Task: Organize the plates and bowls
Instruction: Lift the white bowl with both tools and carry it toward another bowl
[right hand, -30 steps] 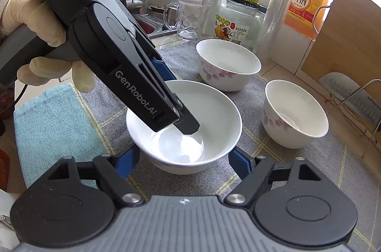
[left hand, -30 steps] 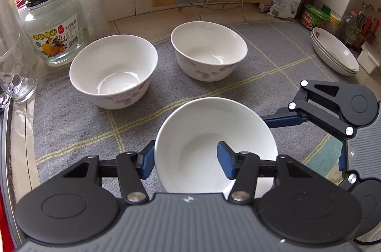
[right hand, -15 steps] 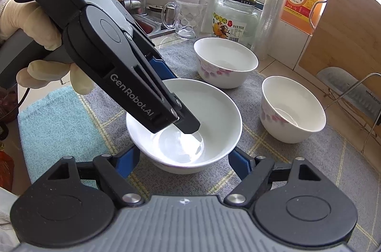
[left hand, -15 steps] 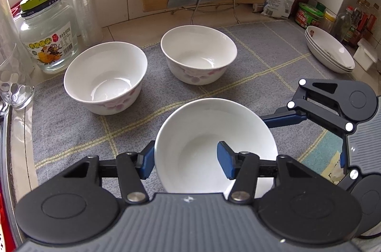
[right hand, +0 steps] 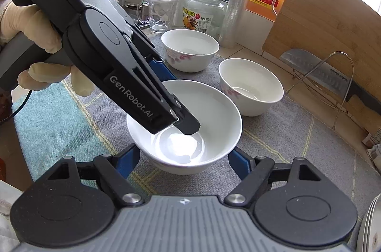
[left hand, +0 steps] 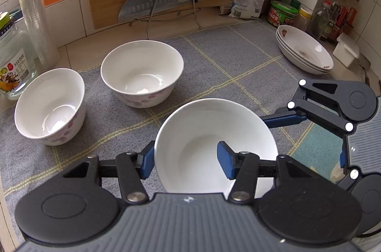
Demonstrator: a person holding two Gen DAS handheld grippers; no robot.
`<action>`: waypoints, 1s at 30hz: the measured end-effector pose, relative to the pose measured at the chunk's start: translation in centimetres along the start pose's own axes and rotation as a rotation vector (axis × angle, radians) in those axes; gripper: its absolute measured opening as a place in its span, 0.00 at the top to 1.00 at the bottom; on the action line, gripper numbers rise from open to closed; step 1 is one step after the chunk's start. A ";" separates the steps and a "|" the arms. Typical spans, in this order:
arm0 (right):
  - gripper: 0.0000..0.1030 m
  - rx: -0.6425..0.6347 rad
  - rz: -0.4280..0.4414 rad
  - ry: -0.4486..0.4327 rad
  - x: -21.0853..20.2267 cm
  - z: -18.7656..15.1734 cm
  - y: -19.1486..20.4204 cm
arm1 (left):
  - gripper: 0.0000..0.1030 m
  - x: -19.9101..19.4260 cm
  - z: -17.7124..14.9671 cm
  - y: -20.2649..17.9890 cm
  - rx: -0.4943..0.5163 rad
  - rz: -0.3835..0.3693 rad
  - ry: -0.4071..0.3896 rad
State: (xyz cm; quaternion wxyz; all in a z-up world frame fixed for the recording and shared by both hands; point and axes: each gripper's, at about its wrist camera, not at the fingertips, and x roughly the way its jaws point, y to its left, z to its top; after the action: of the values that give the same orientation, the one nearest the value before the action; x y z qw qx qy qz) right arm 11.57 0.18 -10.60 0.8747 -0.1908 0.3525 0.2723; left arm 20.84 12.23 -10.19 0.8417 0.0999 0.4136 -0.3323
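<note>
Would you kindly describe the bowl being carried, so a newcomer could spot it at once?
Start at the grey checked mat on the counter. Of three white bowls there, it is the nearest one. Unlike the two flowered bowls behind, the left gripper clamps its rim.

Black claw (right hand: 164,95), blue pads, white "GenRobot.AI" lettering
</note>
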 end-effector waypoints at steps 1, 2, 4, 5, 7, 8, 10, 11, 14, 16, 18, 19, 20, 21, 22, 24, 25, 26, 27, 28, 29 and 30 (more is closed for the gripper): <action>0.18 0.007 -0.006 0.002 -0.2 -0.3 -0.3 | 0.48 0.3 0.3 -0.4 0.008 -0.009 0.001; 0.18 0.014 -0.013 0.007 -0.5 -0.6 -0.6 | 0.48 0.6 0.5 -0.9 0.016 -0.018 0.001; 0.18 0.026 -0.029 0.013 -0.9 -1.2 -1.2 | 0.48 1.0 0.9 -1.6 0.030 -0.035 0.000; 0.18 0.035 -0.037 0.017 -1.1 -1.5 -1.5 | 0.48 1.3 1.2 -2.1 0.039 -0.043 -0.001; 0.18 0.050 -0.051 0.024 -1.5 -2.2 -2.1 | 0.48 1.8 1.6 -2.8 0.054 -0.056 0.001; 0.18 0.056 -0.058 0.027 -1.7 -2.4 -2.4 | 0.48 2.1 1.8 -3.2 0.063 -0.063 0.002; 0.18 0.067 -0.074 0.034 -2.0 -3.0 -2.9 | 0.48 2.6 2.1 -3.9 0.077 -0.074 0.006; 0.18 0.073 -0.080 0.037 -2.2 -3.3 -3.1 | 0.48 2.8 2.3 -4.1 0.082 -0.078 0.007; 0.18 0.088 -0.097 0.045 -2.6 -4.0 -3.7 | 0.48 3.6 2.8 -4.9 0.096 -0.094 0.012; 0.18 0.100 -0.106 0.052 -2.8 -4.5 -4.1 | 0.48 4.1 3.2 -5.3 0.105 -0.100 0.015; 0.18 0.109 -0.114 0.059 -2.9 -5.0 -4.5 | 0.48 4.4 3.4 -5.6 0.111 -0.106 0.017; 0.18 0.112 -0.117 0.062 -2.9 -5.1 -4.7 | 0.48 4.6 3.5 -5.8 0.114 -0.109 0.018; 0.18 0.116 -0.119 0.065 -2.9 -5.2 -4.8 | 0.48 4.8 3.6 -5.9 0.114 -0.112 0.021; 0.18 0.119 -0.120 0.067 -2.9 -5.4 -4.9 | 0.48 4.9 3.6 -6.0 0.114 -0.113 0.022; 0.18 0.123 -0.121 0.072 -2.9 -5.5 -5.1 | 0.48 5.0 3.7 -6.1 0.116 -0.115 0.024; 0.18 0.126 -0.123 0.076 -2.9 -5.7 -5.3 | 0.48 5.3 3.8 -6.3 0.117 -0.117 0.026; 0.18 0.126 -0.125 0.080 -2.9 -5.8 -5.5 | 0.48 5.3 3.9 -6.4 0.118 -0.117 0.026; 0.18 0.126 -0.125 0.081 -2.9 -5.7 -5.5 | 0.48 5.4 3.9 -6.5 0.120 -0.118 0.027; 0.18 0.129 -0.125 0.082 -2.9 -5.8 -5.6 | 0.48 5.5 4.0 -6.5 0.120 -0.119 0.028; 0.18 0.132 -0.123 0.084 -2.9 -5.9 -5.7 | 0.48 5.6 4.0 -6.5 0.119 -0.119 0.029; 0.18 0.135 -0.122 0.086 -2.8 -5.9 -5.8 | 0.48 5.7 4.0 -6.6 0.119 -0.120 0.030; 0.18 0.136 -0.121 0.087 -2.8 -6.0 -5.9 | 0.48 5.8 4.1 -6.6 0.118 -0.120 0.032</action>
State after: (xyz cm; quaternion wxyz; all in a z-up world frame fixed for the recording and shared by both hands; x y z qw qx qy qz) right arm 10.39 -8.49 -11.79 0.8844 -0.1634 0.3957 0.1859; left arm 21.68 2.66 -11.29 0.8064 0.1297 0.4118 -0.4042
